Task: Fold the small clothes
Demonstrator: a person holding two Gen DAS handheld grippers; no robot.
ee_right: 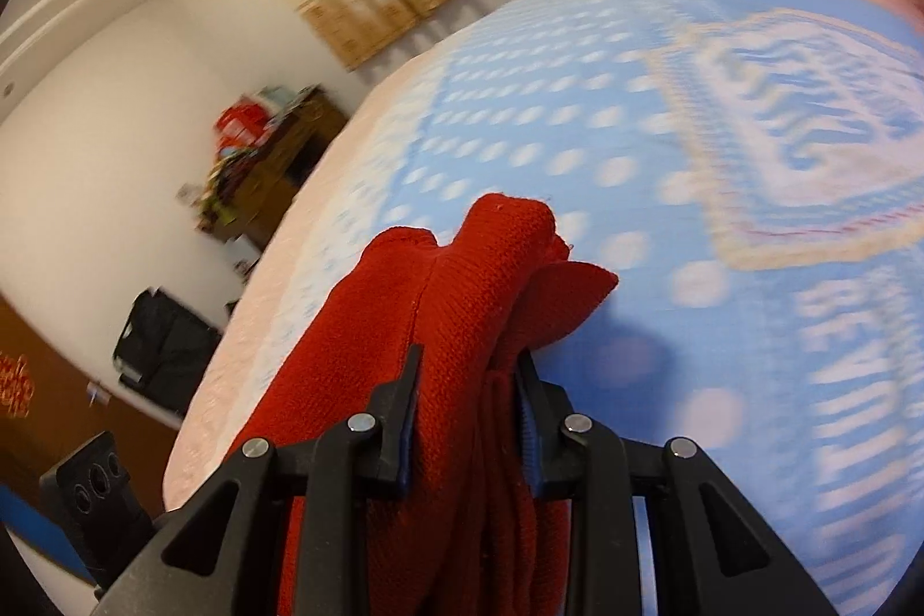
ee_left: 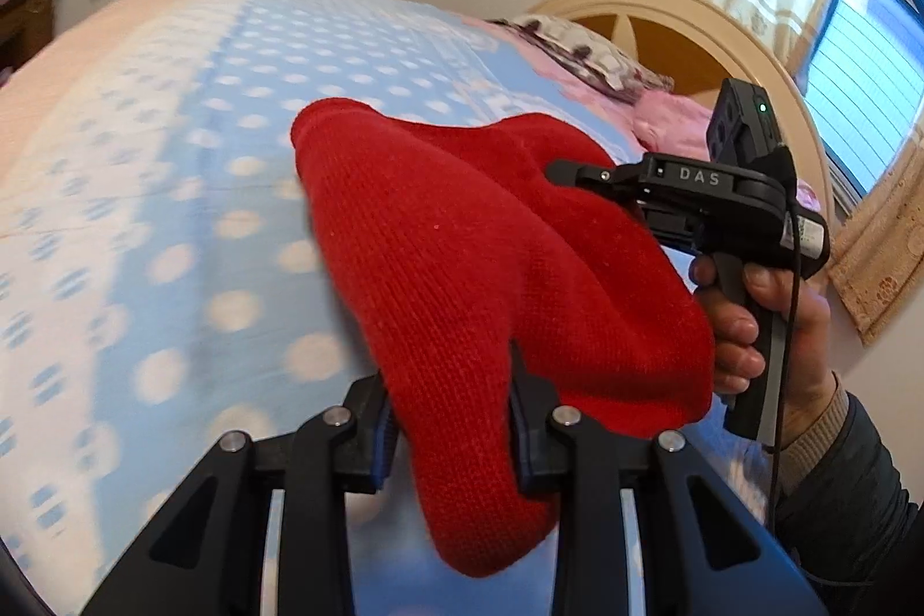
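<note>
A red knitted garment (ee_left: 462, 269) hangs bunched above the blue dotted bedspread (ee_left: 190, 189), held up between both grippers. My left gripper (ee_left: 450, 385) is shut on a thick fold at its near end, and fabric droops below the jaws. In the left wrist view my right gripper (ee_left: 569, 174) comes in from the right, held by a hand (ee_left: 751, 327), and bites the garment's far side. Seen from the right wrist, my right gripper (ee_right: 468, 373) is shut on several bunched layers of the red knit (ee_right: 462, 292), which stick out past the fingertips.
The bed fills both views; its cover has a large lettered emblem (ee_right: 808, 125) toward the pillows (ee_left: 583, 50). A rounded headboard (ee_left: 693, 38) and a curtained window (ee_left: 866, 67) stand at the right. A dark bag (ee_right: 161, 344) and a cluttered wooden cabinet (ee_right: 271, 165) stand beyond the bed's far side.
</note>
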